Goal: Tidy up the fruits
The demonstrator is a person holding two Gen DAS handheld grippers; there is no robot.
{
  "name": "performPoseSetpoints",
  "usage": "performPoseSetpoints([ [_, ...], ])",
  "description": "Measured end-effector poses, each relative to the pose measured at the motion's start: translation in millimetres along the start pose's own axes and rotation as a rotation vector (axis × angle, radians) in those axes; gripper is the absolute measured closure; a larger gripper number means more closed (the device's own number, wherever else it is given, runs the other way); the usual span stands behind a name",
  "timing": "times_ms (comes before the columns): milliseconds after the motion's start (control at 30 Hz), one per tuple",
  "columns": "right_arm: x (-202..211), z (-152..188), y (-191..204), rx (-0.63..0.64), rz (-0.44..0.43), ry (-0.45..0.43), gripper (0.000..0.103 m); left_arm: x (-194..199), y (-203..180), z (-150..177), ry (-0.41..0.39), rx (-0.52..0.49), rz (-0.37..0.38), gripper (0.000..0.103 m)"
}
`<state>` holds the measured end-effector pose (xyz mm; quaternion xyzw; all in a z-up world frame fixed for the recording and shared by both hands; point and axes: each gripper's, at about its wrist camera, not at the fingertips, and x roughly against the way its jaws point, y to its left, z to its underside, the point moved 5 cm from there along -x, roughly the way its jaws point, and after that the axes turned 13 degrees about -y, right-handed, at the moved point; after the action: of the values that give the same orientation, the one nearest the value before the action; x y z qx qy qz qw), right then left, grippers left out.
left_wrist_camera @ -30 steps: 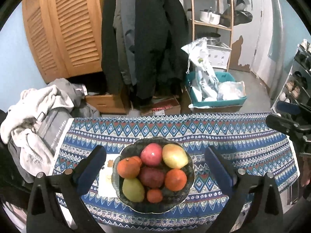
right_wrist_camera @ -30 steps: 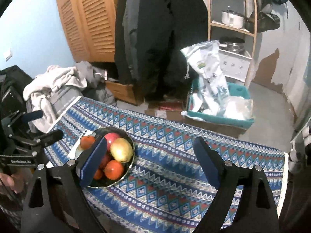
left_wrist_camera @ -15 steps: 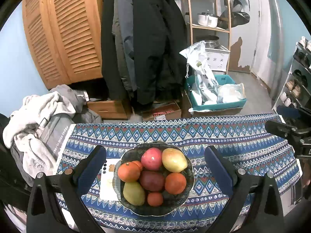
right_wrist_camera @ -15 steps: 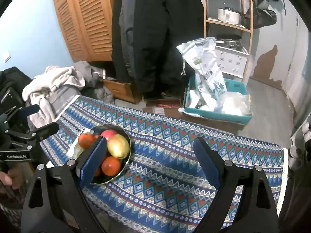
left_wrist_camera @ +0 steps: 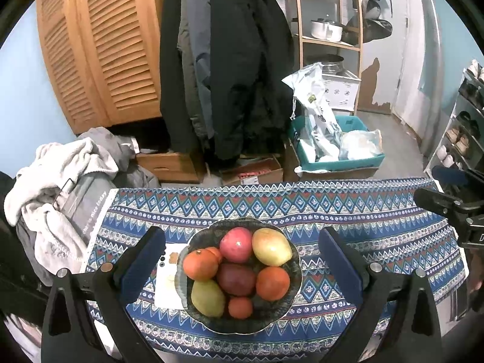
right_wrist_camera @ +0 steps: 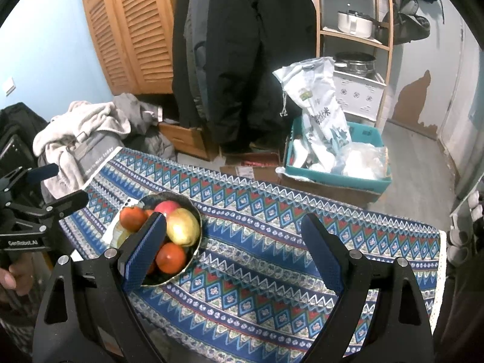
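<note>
A dark bowl [left_wrist_camera: 298, 272] stands on the patterned tablecloth [left_wrist_camera: 378, 227], near its front left. In it lie a red apple [left_wrist_camera: 236, 240], a yellow-red mango [left_wrist_camera: 271, 246], a dark red apple [left_wrist_camera: 236, 278], a green mango [left_wrist_camera: 208, 298] and three oranges [left_wrist_camera: 200, 264]. My left gripper [left_wrist_camera: 242, 233] hangs open above the bowl, its blue pads [left_wrist_camera: 145, 260] wide on either side and touching nothing. My right gripper [right_wrist_camera: 233, 224] is open over bare cloth to the right of the bowl [right_wrist_camera: 198, 242], with its left pad hiding part of the fruit.
A white phone-like slab [left_wrist_camera: 166, 275] lies half under the bowl's left side. Beyond the table are a pile of clothes [left_wrist_camera: 60, 187], hanging coats [left_wrist_camera: 236, 75], a teal crate with bags [left_wrist_camera: 332, 151] and a wooden shelf [left_wrist_camera: 329, 42]. The cloth to the right of the bowl is bare.
</note>
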<state>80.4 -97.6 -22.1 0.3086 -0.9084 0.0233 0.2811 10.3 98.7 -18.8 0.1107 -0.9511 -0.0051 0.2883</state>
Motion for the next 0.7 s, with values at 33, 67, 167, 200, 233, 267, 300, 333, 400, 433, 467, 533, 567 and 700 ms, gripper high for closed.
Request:
performPoseSetpoints([
  [33,-0.1,-0.1,0.0,-0.001,0.002,-0.001,0.014,-0.3,0.1,0.4,0.003,0.001,0.0,0.001],
  [67,0.1,0.0,-0.3,-0.002,0.002,-0.001,0.014,-0.7,0.0,1.0,0.007,0.001,0.0,0.001],
  [167,0.1,0.3,0.2,0.001,0.0,0.006,0.014,-2.1,-0.4,2.9,0.02,0.0,-0.003,0.001],
  [200,0.0,0.4,0.2,0.002,0.0,0.008,0.014,-2.4,-0.6,3.5,0.023,-0.001,-0.003,0.001],
  [233,-0.3,0.3,0.2,0.003,-0.001,0.01,0.014,-2.4,-0.7,3.9,0.025,-0.002,-0.005,0.001],
  [267,-0.5,0.3,0.2,0.004,-0.001,0.012,0.014,-2.4,-0.9,4.2,0.026,-0.003,-0.006,0.001],
  [300,-0.4,0.1,0.3,0.004,0.0,0.012,0.014,-2.2,-1.1,4.2,0.027,-0.004,-0.006,0.001],
  [333,-0.3,0.0,0.3,0.004,0.0,0.011,0.014,-2.1,-1.1,4.1,0.026,-0.004,-0.007,0.001],
  [400,-0.2,-0.1,0.4,0.004,-0.001,0.011,0.014,-2.0,-0.8,4.1,0.023,-0.003,-0.009,0.001],
  [433,0.1,-0.5,0.0,0.004,0.0,0.008,0.014,-1.4,-0.5,4.1,0.023,-0.003,-0.012,0.001],
  [467,0.0,-0.8,-0.1,0.004,0.001,0.008,0.014,-1.4,-0.3,4.0,0.023,-0.002,-0.012,0.001],
  [533,0.1,-1.0,-0.7,0.006,0.004,0.006,0.014,-0.8,-0.1,4.1,0.019,-0.001,-0.011,0.001],
  [567,0.0,-1.0,-1.0,0.006,0.004,0.007,0.014,-0.9,-0.3,3.8,0.018,-0.002,-0.011,0.001],
  [700,0.3,-0.9,-1.0,0.007,0.004,0.007,0.014,0.0,-1.8,4.4,0.017,-0.012,-0.016,0.001],
])
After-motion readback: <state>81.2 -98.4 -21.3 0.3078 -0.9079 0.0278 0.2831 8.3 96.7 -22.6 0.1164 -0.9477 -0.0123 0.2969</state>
